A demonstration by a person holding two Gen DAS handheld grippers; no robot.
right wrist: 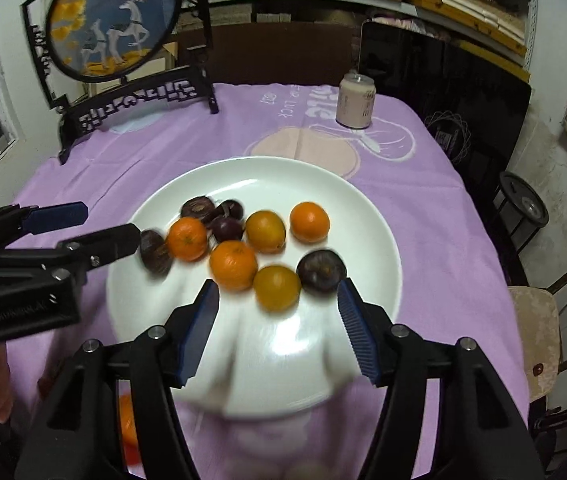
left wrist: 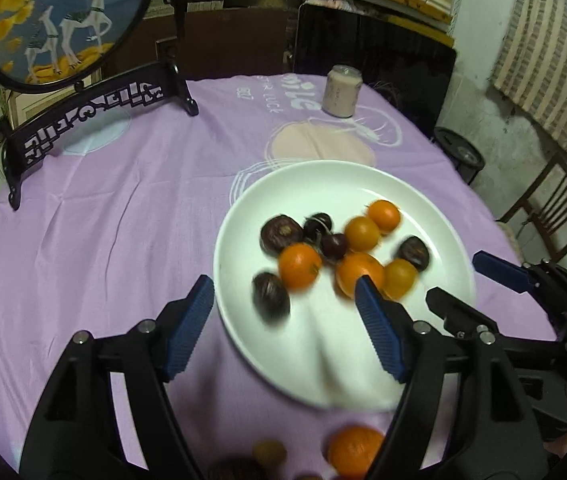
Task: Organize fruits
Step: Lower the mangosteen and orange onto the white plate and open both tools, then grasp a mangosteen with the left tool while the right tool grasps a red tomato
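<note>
A white plate [left wrist: 423, 216] [right wrist: 367, 216] on the purple cloth holds several oranges [left wrist: 299, 266] [right wrist: 233, 264] and several dark purple fruits [left wrist: 281, 232] [right wrist: 321, 270]. My left gripper [left wrist: 285, 294] is open and empty over the plate's near left rim; it also shows in the right wrist view [right wrist: 107, 222]. My right gripper [right wrist: 279, 296] is open and empty over the plate's near part; it also shows in the left wrist view [left wrist: 455, 276]. An orange [left wrist: 353, 452] [right wrist: 127, 420] and a small yellowish fruit [left wrist: 269, 454] lie on the cloth near me.
A pale can [left wrist: 341, 90] [right wrist: 356, 100] stands at the table's far side. A black framed deer screen [left wrist: 67, 20] [right wrist: 113, 16] stands at the far left. A wooden chair [left wrist: 555, 204] [right wrist: 535, 344] is at the right.
</note>
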